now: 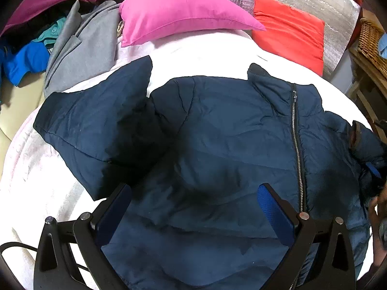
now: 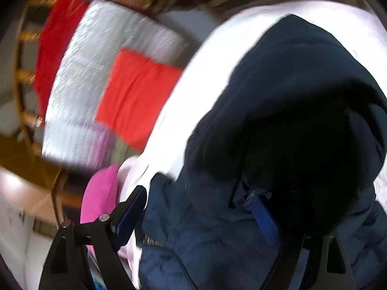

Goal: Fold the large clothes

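Observation:
A navy padded jacket (image 1: 229, 130) lies front up on the white bed (image 1: 205, 55), zipper closed, collar toward the pillows. Its left sleeve (image 1: 96, 125) is spread out to the left. My left gripper (image 1: 193, 191) is open and hovers over the jacket's lower body, holding nothing. In the blurred right wrist view, my right gripper (image 2: 200, 200) is open over the jacket's right side (image 2: 217, 229), where a dark sleeve or hood part (image 2: 302, 120) bulges up. One blue fingertip (image 2: 262, 215) touches the fabric.
A pink pillow (image 1: 179, 14) and a red pillow (image 1: 290, 31) lie at the head of the bed. A pile of grey, blue and maroon clothes (image 1: 72, 41) sits at the far left. A wicker basket (image 1: 372, 43) stands on a wooden shelf at the right.

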A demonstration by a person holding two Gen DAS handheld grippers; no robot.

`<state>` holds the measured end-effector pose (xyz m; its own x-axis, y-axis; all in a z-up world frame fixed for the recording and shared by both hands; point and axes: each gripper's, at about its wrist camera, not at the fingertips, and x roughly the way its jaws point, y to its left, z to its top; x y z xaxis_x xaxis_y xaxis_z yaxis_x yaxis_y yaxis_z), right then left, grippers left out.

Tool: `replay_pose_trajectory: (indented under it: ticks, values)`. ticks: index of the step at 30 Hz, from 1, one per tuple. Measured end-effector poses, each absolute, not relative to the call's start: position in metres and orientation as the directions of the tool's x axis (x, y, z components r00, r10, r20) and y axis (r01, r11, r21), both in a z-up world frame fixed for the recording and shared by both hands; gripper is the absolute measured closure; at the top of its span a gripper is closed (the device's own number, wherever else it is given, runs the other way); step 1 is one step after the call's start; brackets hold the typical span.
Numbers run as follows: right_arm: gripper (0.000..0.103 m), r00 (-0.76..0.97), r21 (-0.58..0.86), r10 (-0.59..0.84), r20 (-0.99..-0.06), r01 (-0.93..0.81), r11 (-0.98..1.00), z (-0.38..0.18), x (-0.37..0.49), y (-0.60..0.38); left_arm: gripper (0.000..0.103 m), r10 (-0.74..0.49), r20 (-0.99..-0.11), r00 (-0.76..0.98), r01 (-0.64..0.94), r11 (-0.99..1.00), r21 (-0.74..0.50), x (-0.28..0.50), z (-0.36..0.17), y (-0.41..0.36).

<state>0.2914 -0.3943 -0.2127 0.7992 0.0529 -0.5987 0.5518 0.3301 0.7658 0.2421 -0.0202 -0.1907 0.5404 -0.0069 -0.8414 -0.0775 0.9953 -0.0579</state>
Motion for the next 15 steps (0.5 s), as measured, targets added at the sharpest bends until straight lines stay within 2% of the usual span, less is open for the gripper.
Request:
replay_pose_trajectory:
  ticks: [2,3,4,6,7,9,15]
  values:
    - [0.022,0.79,0.755,0.005,-0.613,0.585,0.296,-0.213,0.295,-0.395,0.0,-0.018,-0.843,0.538,-0.078,0.994,-0.071,0.242,-0.19,-0.018]
    - [0.033,0.781,0.739,-0.023,-0.625,0.6,0.306,-0.212,0.298,-0.395,0.0,-0.021,-0.843,0.537,-0.079,0.994,-0.076,0.242,-0.19,-0.017]
    - [0.054,0.777,0.728,-0.042,-0.628,0.606,0.321,-0.211,0.299,-0.395,0.0,-0.023,-0.843,0.537,-0.082,0.994,-0.079,0.242,-0.19,-0.016]
    - [0.074,0.765,0.704,-0.066,-0.641,0.62,0.346,-0.213,0.302,-0.399,0.0,-0.027,-0.844,0.535,-0.088,0.992,-0.088,0.243,-0.189,-0.013]
    - [0.081,0.763,0.703,-0.067,-0.643,0.622,0.343,-0.216,0.3,-0.402,0.0,-0.03,-0.844,0.535,-0.091,0.992,-0.093,0.243,-0.189,-0.012]
    - [0.086,0.777,0.723,-0.043,-0.629,0.604,0.334,-0.223,0.295,-0.408,0.0,-0.034,-0.844,0.536,-0.1,0.99,-0.103,0.244,-0.188,-0.008]
    - [0.086,0.843,0.745,0.043,-0.535,0.448,0.494,-0.202,0.271,-0.391,0.0,-0.037,-0.842,0.538,-0.126,0.984,-0.123,0.244,-0.187,-0.002]
